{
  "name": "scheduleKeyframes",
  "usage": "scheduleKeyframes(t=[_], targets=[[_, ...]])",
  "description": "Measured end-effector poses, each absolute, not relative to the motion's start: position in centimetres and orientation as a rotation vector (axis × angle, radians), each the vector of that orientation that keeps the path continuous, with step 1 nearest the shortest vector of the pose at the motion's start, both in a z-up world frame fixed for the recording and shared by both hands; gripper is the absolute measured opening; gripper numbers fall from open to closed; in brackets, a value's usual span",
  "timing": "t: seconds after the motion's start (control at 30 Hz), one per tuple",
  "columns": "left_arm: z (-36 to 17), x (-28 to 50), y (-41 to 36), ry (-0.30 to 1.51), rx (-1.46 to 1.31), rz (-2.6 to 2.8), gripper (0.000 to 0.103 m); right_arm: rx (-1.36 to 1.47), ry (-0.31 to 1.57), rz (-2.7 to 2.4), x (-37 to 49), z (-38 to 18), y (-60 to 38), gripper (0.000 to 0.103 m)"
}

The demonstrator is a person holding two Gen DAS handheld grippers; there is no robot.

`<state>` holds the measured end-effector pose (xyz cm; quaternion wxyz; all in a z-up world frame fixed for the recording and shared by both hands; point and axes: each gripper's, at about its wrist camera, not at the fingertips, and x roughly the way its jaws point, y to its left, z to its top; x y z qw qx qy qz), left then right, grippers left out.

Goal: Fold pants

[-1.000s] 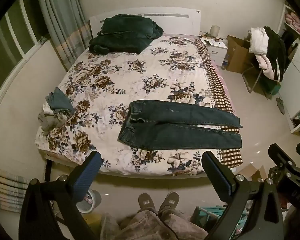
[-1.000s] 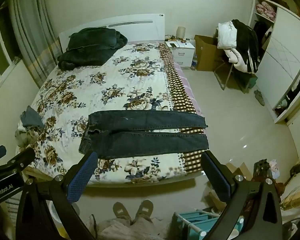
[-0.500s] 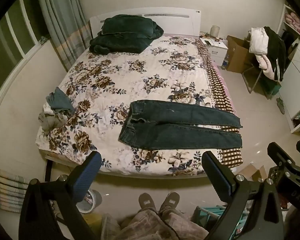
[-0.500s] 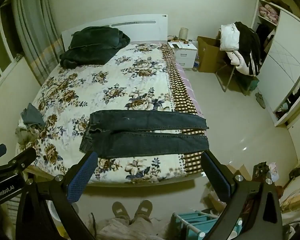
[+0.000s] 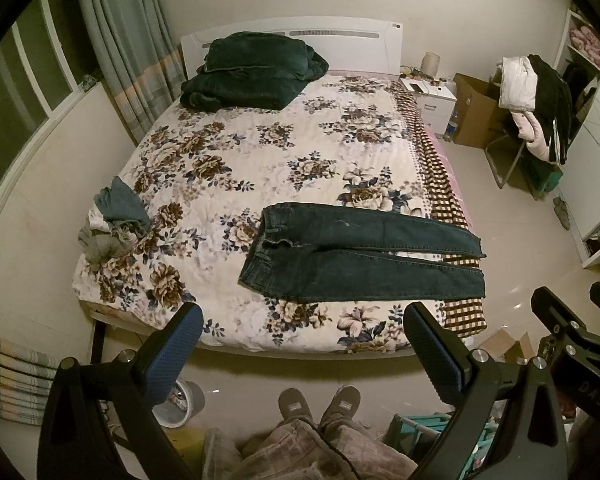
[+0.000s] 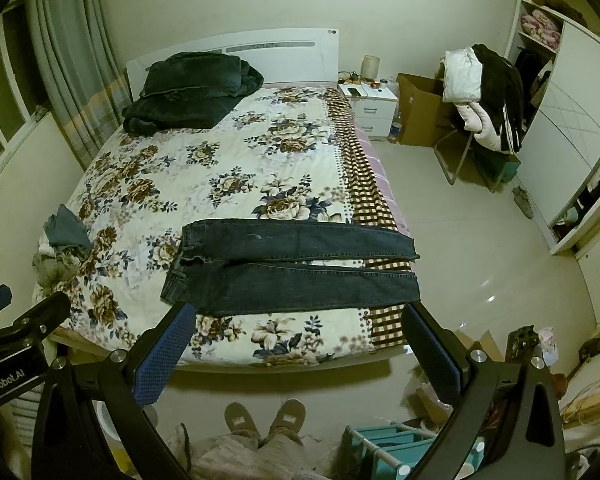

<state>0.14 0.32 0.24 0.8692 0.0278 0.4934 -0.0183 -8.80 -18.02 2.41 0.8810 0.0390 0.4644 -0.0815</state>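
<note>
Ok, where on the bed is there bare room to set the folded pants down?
The widest bare stretch of the floral bedspread lies between the dark green blanket at the headboard and the jeans. A narrower strip runs between the jeans' waistband and the small clothes pile. The bedspread's near edge beside the jeans is tight.

The jeans (image 5: 360,256) were dark matt denim on a soft floral quilted bedspread (image 5: 260,160). The floor (image 6: 480,248) was glossy, smooth tile. Both grippers had matt black plastic frames and blue textured pads (image 5: 172,356).
</note>
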Motion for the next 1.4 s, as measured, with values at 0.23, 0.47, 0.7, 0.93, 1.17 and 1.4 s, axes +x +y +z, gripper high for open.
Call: scheduleKeyframes(t=[0.23,0.47,0.7,0.93,1.17,1.4], targets=[[0.3,0.1,0.4,1.030,0.059,-0.038,0.102,0.081,0.966,-0.167,-8.8,2.5,-18.2,0.103],[1.1,0.4,1.3,1.026,0.061,-0.039,0.102,0.081,0.966,-0.167,-8.8,2.7,-17.6,0.103],[1.2,0.4,1.3,1.027,0.061,-0.039,0.102,0.077,0.965,-0.167,-8.9,2.8,-17.1,0.103],[1.2,0.4,1.4,1.026,0.061,-0.040,0.102,0.075,0.965,-0.167,-8.8,2.8,-17.1,0.103],[1.2,0.4,1.4,1.025,0.061,-0.039,0.102,0.076,0.964,-0.167,-9.0,2.9,-17.0,0.103],[1.2,0.4,1.4,1.026,0.061,-0.038,0.102,0.073,0.965,-0.166,-8.9,2.9,-17.0,0.103]])
